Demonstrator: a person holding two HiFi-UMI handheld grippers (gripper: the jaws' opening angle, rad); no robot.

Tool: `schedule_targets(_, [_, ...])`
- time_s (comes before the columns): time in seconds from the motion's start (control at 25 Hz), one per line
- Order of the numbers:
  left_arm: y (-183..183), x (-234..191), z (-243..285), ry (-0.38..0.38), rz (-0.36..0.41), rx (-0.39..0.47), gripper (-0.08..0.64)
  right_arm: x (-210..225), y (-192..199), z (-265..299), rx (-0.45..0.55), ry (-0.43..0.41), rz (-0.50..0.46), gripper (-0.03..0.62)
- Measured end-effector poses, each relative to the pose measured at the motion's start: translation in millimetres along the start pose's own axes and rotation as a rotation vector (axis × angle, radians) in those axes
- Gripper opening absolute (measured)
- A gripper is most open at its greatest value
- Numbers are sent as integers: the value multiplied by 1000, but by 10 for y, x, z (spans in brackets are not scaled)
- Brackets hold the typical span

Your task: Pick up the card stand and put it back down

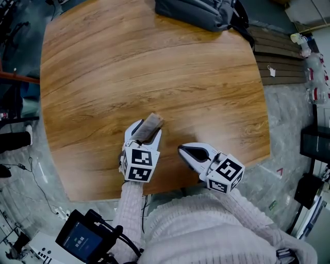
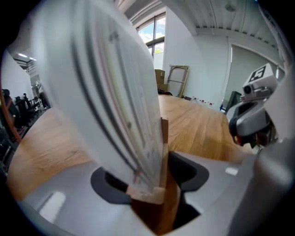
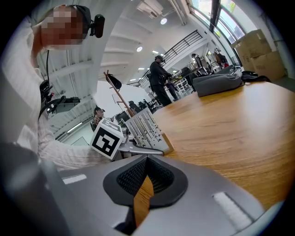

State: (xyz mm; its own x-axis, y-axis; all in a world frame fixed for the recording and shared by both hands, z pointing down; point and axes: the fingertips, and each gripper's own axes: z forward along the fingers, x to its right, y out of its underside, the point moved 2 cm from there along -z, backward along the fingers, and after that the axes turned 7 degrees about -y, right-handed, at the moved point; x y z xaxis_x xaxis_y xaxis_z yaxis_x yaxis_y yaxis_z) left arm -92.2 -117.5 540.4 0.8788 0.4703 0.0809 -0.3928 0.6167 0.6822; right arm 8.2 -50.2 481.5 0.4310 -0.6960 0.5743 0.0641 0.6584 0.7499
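Clamping the card stand by its wooden base near the table's front edge, the left gripper should lift straight, keeping cards upright; the right gripper rests closed, empty.

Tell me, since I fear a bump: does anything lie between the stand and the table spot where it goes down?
Nothing visible does. The stand is in the left claw, with bare table around it. The right claw, shut, is apart at its right, and the bag lies at the far edge.
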Motion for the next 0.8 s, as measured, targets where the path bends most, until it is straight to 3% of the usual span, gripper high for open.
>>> schedule_targets(0.32, [-5, 12, 11, 13, 59, 24, 207, -16, 9, 55, -3, -7, 2, -5])
schedule_targets(0.8, [3, -13, 30, 23, 34, 48, 192, -8, -68, 52, 16, -4, -15, -5])
